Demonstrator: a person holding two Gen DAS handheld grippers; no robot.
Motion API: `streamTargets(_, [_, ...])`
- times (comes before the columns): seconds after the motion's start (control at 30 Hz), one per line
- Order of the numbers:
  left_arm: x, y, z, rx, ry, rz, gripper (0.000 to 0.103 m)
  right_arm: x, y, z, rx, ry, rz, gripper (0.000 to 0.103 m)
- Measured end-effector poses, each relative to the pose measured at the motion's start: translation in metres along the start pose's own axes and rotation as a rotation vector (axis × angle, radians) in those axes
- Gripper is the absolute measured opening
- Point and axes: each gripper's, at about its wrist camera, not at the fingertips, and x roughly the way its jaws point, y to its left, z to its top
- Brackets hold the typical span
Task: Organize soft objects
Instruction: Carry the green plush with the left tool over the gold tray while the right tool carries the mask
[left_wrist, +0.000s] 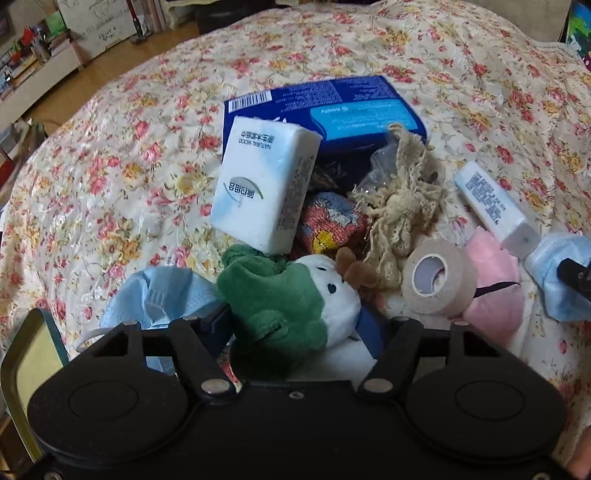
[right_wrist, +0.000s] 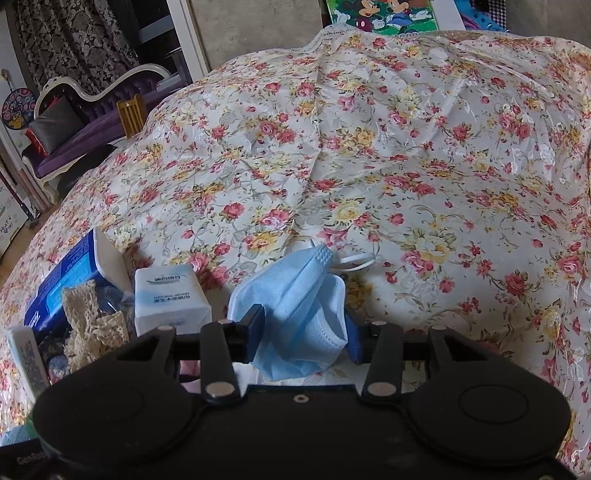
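Observation:
In the left wrist view my left gripper (left_wrist: 295, 325) is shut on a green and white plush toy (left_wrist: 295, 302) at the near edge of a pile. The pile holds a white tissue pack (left_wrist: 264, 184), a blue tissue pack (left_wrist: 332, 107), cream lace (left_wrist: 399, 199), a tape roll (left_wrist: 439, 280), a pink cloth (left_wrist: 495, 288), a white tube (left_wrist: 495, 203) and a blue mask (left_wrist: 162, 295). In the right wrist view my right gripper (right_wrist: 304, 328) is shut on another blue face mask (right_wrist: 303, 306), which also shows in the left wrist view (left_wrist: 554, 280).
Everything lies on a floral tablecloth (right_wrist: 406, 166). A green metal tin (left_wrist: 26, 362) sits at the near left. A shelf (left_wrist: 37, 74) and a purple chaise (right_wrist: 81, 122) stand beyond the table. The white tissue pack (right_wrist: 171, 299) and lace (right_wrist: 92, 325) lie left of the right gripper.

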Motion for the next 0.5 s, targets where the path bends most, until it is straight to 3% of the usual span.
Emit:
streamTargets(0.3, [-0.077,0.002,0.006,0.025,-0.127,-0.092,0.064,-0.002,0.004,-0.001,-0.023,-0.017,-0.017,0.044])
streamTargets(0.5, [-0.138,0.029,-0.01,0.029,-0.203,-0.118,0.064,-0.001,0.007,-0.001,-0.045,-0.024,-0.035,0.044])
